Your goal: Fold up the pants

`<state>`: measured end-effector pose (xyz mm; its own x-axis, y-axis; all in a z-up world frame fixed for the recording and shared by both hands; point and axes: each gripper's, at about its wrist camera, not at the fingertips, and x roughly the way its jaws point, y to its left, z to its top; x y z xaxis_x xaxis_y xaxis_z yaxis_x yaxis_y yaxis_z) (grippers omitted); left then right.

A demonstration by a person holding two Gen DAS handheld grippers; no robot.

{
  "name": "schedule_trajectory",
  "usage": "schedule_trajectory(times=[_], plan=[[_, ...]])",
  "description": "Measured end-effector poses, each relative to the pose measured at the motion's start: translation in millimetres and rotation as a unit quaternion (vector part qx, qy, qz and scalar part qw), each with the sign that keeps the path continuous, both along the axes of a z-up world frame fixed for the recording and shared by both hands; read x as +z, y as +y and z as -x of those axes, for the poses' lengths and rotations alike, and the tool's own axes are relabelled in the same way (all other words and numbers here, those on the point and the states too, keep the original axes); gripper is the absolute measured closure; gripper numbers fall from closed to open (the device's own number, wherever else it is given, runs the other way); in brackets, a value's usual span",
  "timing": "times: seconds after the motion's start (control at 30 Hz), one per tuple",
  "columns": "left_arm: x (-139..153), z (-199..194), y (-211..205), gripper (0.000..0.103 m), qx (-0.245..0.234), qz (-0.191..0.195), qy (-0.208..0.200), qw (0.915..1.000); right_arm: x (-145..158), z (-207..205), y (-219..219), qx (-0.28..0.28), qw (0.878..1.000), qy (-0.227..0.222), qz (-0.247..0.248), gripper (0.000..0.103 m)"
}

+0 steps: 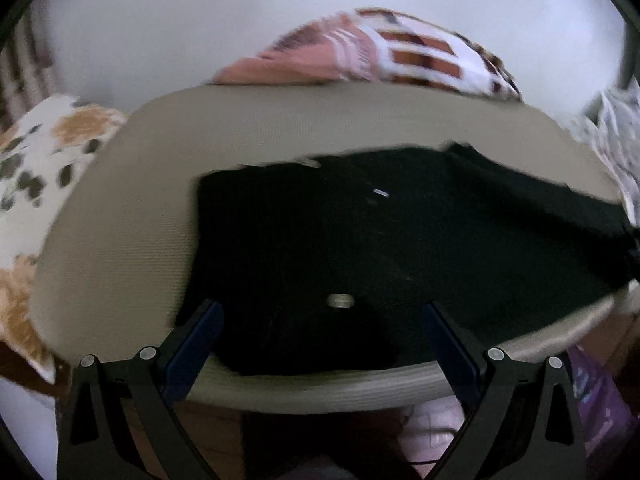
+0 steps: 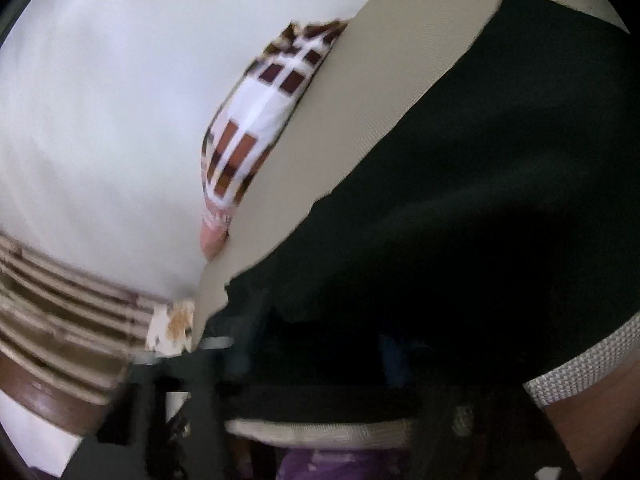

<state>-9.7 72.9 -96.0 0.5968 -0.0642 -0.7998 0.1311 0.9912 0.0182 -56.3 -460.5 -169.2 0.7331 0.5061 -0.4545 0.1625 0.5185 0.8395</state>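
Here the black pants [image 1: 400, 240] lie spread on a beige woven mat [image 1: 120, 240] that covers a small raised surface, with the waist end toward the near edge, where a metal button [image 1: 340, 301] shows. A small pale fleck sits farther up on the dark cloth. One part of the fabric runs off toward the right side of the mat.

The left gripper [image 1: 322, 336] hangs over the near edge of the mat with its jaws spread wide. Its blue-padded fingers [image 1: 200, 332] stand well apart, one on each side of the button, and nothing is between them. The tips sit over the waist area of the pants; whether they touch the cloth I cannot tell.

From the right wrist view everything is blurred and tilted. The right gripper [image 2: 312, 360] is low in the frame, dark against the black cloth of the pants [image 2: 480, 180], and its fingers are too smeared to make out, so I cannot tell whether it is spread or clamped, or whether it has hold of any fabric.

Behind the mat lies a checked brown-and-white cloth [image 1: 420, 52] on a white surface. A white cushion with brown and dark patches [image 1: 40, 160] sits to the left of the mat.
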Motion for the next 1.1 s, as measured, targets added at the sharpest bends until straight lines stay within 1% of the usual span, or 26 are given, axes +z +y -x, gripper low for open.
schedule_trajectory(times=[0.03,0.07,0.1,0.13,0.17,0.23,0.3,0.37,0.4,0.43,0.5,0.53,0.57,0.6,0.67,0.77,0.8,0.83,0.87,0.9,0.93,1.0,1.1], plan=[[6,2,16,0.005,0.020,0.010,-0.007,0.9997,2,2,0,0.004,1.000,-0.001,-0.002,0.069],[10,3,29,0.005,0.036,0.020,-0.009,0.9991,5,6,1,0.010,1.000,-0.011,-0.011,0.085],[15,3,46,0.005,0.056,0.034,-0.009,0.9978,6,7,3,0.018,1.000,-0.017,-0.019,0.091],[18,4,65,0.005,0.076,0.059,-0.003,0.9954,9,8,5,0.022,0.999,-0.021,-0.018,0.091],[18,4,82,0.005,0.091,0.085,0.008,0.9922,11,9,8,0.020,1.000,-0.023,-0.006,0.091],[14,7,115,0.005,0.126,0.127,0.034,0.9833,10,8,10,0.019,1.000,-0.020,0.010,0.091],[7,11,135,0.008,0.144,0.158,0.057,0.9752,5,7,9,0.018,1.000,-0.012,0.002,0.091],[0,14,145,0.015,0.144,0.197,0.074,0.9669,0,7,10,0.020,1.000,-0.008,-0.010,0.090],[-3,14,145,0.024,0.141,0.213,0.083,0.9631,-2,6,10,0.021,1.000,-0.005,-0.013,0.088],[-7,12,143,0.027,0.134,0.232,0.095,0.9587,-3,6,10,0.021,1.000,-0.004,-0.017,0.087],[-13,7,134,0.027,0.118,0.261,0.116,0.9510,-6,4,10,0.020,0.999,0.002,-0.026,0.076],[-18,3,127,0.027,0.109,0.270,0.131,0.9476,-8,5,9,0.019,0.999,0.005,-0.028,0.074],[-24,-1,120,0.027,0.101,0.271,0.151,0.9453,-9,5,9,0.017,0.999,0.006,-0.031,0.072],[-28,-4,116,0.027,0.098,0.271,0.159,0.9443,-9,6,9,0.016,0.999,0.006,-0.034,0.072],[-31,-9,110,0.027,0.093,0.272,0.162,0.9441,-7,6,9,0.015,0.999,0.003,-0.036,0.072],[-40,-20,97,0.027,0.077,0.260,0.176,0.9464,-4,6,9,0.017,0.999,-0.001,-0.032,0.070],[-41,-22,93,0.030,0.072,0.258,0.176,0.9472,-4,6,9,0.016,0.999,0.000,-0.034,0.070],[-39,-23,89,0.052,0.068,0.251,0.172,0.9501,-4,5,9,0.017,0.999,0.001,-0.035,0.069],[-37,-24,85,0.053,0.068,0.221,0.172,0.9575,-4,5,9,0.017,0.999,0.004,-0.037,0.069],[-36,-25,85,0.057,0.070,0.221,0.171,0.9576,-3,6,8,0.016,0.999,0.007,-0.038,0.069],[-35,-25,89,0.062,0.080,0.228,0.171,0.9553,-3,6,8,0.015,0.999,0.008,-0.039,0.068],[-29,-26,96,0.067,0.098,0.237,0.171,0.9514,-4,9,5,0.012,0.999,0.009,-0.045,0.066],[0,-27,99,0.071,0.097,0.227,0.136,0.9593,-8,17,-5,-0.006,0.997,0.010,-0.076,0.063]])
